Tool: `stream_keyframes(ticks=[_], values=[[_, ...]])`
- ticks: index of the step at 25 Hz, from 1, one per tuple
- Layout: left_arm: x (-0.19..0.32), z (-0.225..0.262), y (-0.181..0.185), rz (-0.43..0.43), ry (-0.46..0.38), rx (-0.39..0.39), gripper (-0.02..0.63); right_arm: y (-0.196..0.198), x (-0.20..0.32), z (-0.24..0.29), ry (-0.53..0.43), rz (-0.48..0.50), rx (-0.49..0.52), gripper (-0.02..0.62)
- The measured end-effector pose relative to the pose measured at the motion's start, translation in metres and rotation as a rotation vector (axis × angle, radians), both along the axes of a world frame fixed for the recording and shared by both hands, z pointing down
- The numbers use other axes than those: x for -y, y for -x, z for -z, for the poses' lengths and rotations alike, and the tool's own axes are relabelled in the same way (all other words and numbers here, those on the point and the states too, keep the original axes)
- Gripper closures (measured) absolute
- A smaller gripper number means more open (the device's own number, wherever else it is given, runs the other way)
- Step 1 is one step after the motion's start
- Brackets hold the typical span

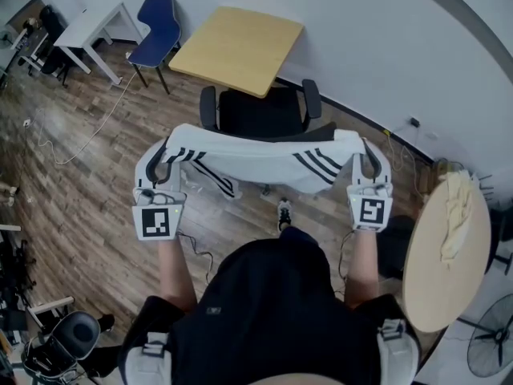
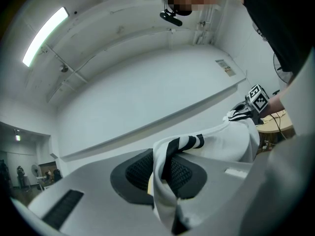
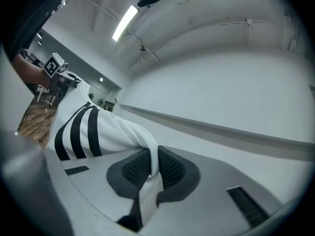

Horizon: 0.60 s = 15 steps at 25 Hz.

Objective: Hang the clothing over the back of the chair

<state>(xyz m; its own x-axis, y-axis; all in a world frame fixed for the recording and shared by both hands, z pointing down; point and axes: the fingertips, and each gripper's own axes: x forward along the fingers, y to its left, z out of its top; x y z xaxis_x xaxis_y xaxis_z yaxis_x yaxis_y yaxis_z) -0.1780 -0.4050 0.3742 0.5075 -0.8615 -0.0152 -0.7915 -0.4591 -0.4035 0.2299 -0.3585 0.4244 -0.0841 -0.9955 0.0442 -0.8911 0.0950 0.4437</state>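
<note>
A white garment (image 1: 260,159) with black stripes is stretched level between my two grippers, just in front of a black office chair (image 1: 260,112). Its far edge lies along the top of the chair's back. My left gripper (image 1: 166,164) is shut on the garment's left end, and the cloth (image 2: 165,173) sits pinched between its black pads. My right gripper (image 1: 365,163) is shut on the right end, with white cloth (image 3: 147,181) clamped between its pads (image 3: 170,168). The chair's seat is partly hidden behind the garment.
A light wooden table (image 1: 236,48) stands just behind the chair. A blue chair (image 1: 156,30) and a white desk (image 1: 92,24) are at far left. A round table (image 1: 445,255) with a pale cloth on it is at right. Cables run across the wood floor.
</note>
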Motion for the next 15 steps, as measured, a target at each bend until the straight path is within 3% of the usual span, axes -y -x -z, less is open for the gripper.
stream_keyframes(ticks=[15], values=[[0.049,0.004,-0.014,0.054,0.009,-0.004,0.568,-0.017,0.073,-0.002,0.026,0.029,-0.004,0.58]])
